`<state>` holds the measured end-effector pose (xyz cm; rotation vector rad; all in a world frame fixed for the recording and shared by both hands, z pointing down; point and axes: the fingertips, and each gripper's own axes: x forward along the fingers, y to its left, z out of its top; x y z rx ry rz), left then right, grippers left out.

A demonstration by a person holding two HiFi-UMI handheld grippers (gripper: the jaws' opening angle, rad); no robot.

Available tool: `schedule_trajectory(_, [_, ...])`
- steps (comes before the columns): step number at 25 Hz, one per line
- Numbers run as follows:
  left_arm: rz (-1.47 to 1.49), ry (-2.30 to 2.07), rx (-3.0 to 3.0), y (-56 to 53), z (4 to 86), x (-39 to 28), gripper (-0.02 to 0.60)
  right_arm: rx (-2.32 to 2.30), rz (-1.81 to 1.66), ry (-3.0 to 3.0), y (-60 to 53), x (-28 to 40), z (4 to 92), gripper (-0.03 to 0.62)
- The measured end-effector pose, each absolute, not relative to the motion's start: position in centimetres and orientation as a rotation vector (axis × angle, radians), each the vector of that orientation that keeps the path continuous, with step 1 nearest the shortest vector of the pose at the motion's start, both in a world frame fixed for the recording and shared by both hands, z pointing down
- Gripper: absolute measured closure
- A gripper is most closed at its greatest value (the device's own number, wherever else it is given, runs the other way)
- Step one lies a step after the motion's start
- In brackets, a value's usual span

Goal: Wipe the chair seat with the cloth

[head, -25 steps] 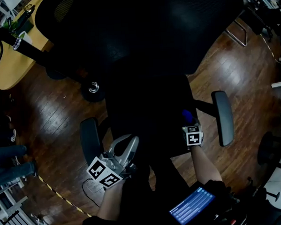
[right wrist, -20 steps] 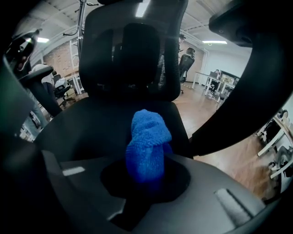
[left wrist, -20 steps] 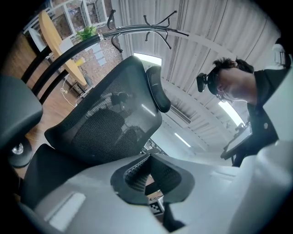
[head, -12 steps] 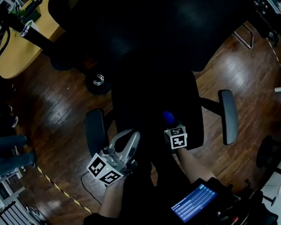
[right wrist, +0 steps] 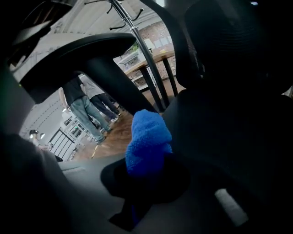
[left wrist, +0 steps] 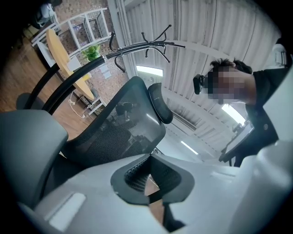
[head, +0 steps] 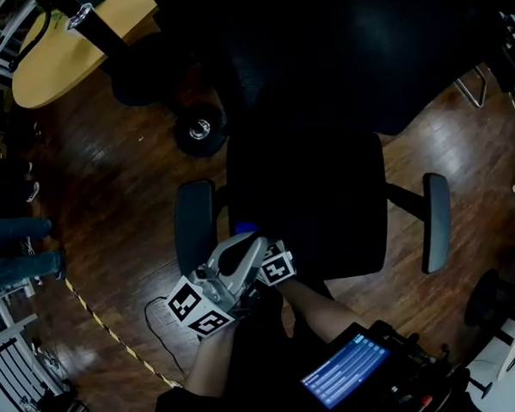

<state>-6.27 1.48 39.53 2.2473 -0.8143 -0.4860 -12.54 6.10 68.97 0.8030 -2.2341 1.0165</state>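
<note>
The black chair seat (head: 313, 198) fills the middle of the head view, with a left armrest (head: 196, 226) and a right armrest (head: 436, 221). My right gripper (head: 252, 242) is shut on a blue fluffy cloth (head: 243, 228) at the seat's front left edge, beside the left armrest. In the right gripper view the cloth (right wrist: 149, 141) bulges out of the right gripper (right wrist: 146, 171) against the dark seat (right wrist: 229, 137). My left gripper (head: 241, 253) hovers shut and empty just left of it. The left gripper (left wrist: 151, 176) points up at the mesh chair back (left wrist: 119, 132).
A yellow wooden table (head: 60, 56) stands at the back left, with a chair castor (head: 200, 126) near it. A person's legs (head: 19, 256) are at the left edge. Striped tape and a cable (head: 109, 338) lie on the wood floor. A tablet (head: 339, 373) sits by my body.
My right gripper has carried the blue cloth leftward across the seat, from near the right armrest to the front left edge. The left gripper has stayed about where it was.
</note>
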Motion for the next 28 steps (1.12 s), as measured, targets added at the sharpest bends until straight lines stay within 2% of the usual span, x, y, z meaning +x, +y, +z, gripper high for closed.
schedule_trajectory(4, [-0.486, -0.826, 2.251, 1.7, 39.6, -6.7, 0.589, 0.805, 0.922, -2.238, 6.0, -11.1, 69.3, 0.554])
schedule_trajectory(7, [-0.486, -0.820, 2.258, 1.7, 39.5, -6.6, 0.589, 0.887, 0.876, -2.208, 5.2, -7.5, 69.5, 0.555])
schedule_trajectory(11, [-0.467, -0.799, 2.276, 1.6, 39.4, -6.0, 0.589, 0.992, 0.890, -2.105, 5.5, -0.3, 71.9, 0.554])
schedule_trajectory(22, [-0.424, -0.715, 2.306, 2.1, 38.7, -2.7, 0.589, 1.367, 0.792, -1.824, 5.6, 21.3, 70.3, 0.554])
schedule_trajectory(28, [-0.425, -0.719, 2.315, 1.9, 38.4, -2.5, 0.589, 1.423, 0.823, -1.755, 6.3, 24.1, 70.1, 0.554])
